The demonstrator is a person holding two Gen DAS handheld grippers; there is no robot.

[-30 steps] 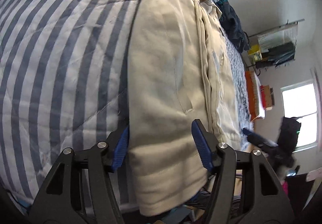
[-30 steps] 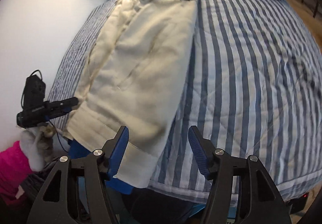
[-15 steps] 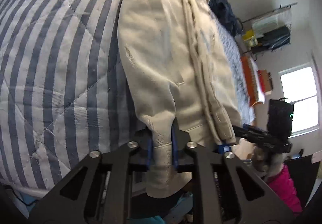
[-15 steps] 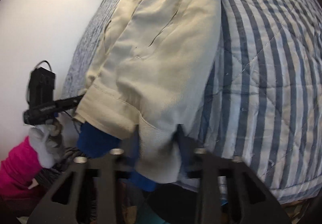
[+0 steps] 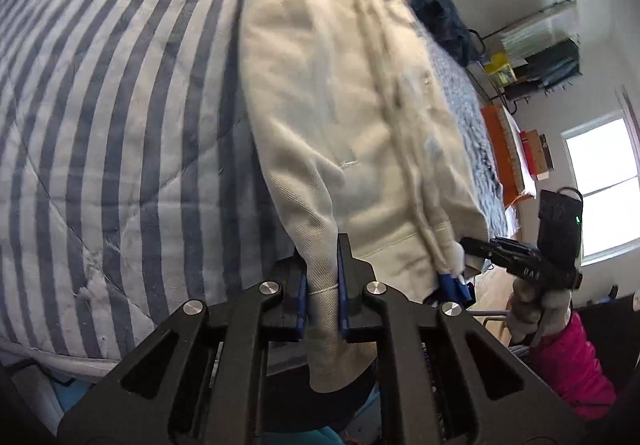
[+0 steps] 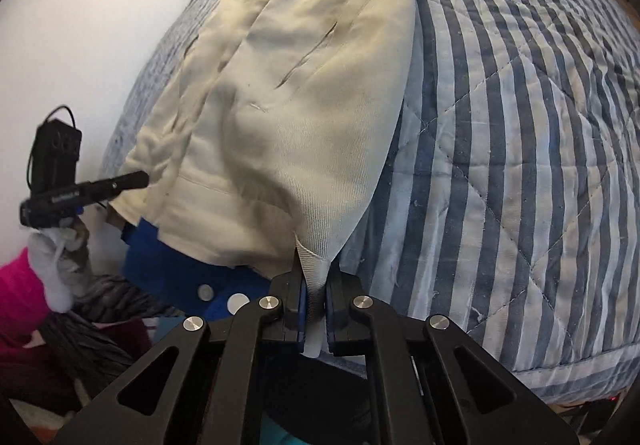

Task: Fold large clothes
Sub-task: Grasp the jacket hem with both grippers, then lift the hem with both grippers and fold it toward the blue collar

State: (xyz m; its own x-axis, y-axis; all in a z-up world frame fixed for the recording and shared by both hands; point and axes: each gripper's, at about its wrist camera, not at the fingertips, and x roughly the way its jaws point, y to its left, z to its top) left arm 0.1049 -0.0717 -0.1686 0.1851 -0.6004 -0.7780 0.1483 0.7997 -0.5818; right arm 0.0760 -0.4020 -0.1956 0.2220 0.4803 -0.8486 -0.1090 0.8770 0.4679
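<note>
Left wrist view: our left gripper (image 5: 322,287) clamps hem of cream jacket (image 5: 340,93) at striped quilt (image 5: 100,125) edge. Our right gripper (image 6: 316,303) pinches other hem corner. Risk: thin bite slips when we lift; blue garment (image 6: 176,269) beneath may drag along.

Bed's got a blue-and-white striped quilt (image 5: 120,117) with diamond stitching; plain white wall (image 6: 100,5) beside it; bright window (image 5: 600,185) in the far corner; wire shelf (image 5: 536,57) of clutter mounted up high; daylight everywhere.
</note>
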